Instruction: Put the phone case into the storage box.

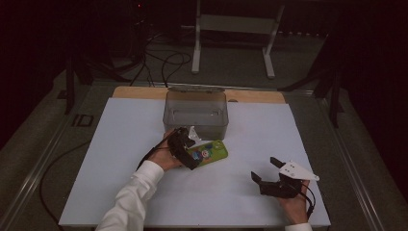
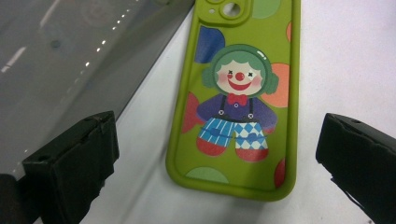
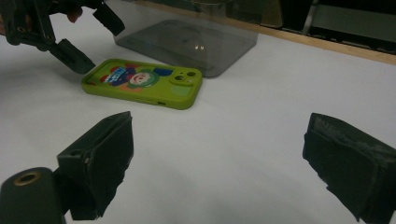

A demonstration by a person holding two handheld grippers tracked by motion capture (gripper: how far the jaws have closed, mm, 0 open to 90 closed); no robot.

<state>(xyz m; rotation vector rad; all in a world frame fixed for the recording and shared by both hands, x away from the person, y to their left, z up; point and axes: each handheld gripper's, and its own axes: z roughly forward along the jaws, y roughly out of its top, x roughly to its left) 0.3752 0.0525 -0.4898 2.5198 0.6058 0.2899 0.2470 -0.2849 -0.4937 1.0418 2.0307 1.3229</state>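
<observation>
A green phone case (image 1: 208, 152), printed with a clown in a purple shirt and checked trousers, is seen lying flat on the white desk (image 1: 120, 144), just in front of a smoky translucent box (image 1: 195, 113) and close to its near wall. The left gripper (image 1: 190, 147) is held over the case's nearer end with its jaws spread wide and nothing between them; in the left gripper view the case (image 2: 238, 98) lies straight ahead, its long axis running away from the camera, so that the jaws stand either side of its short width. A closing across that width is judged to be what the next move calls for, with the box wall near the left jaw as the thing to be kept clear of. The right gripper (image 1: 268, 171) is held well apart, toward the desk's near right, its jaws likewise wide open and empty. The left hand is plainly the nearer. No brand, label or legible writing can be made out on the case or the box.
</observation>
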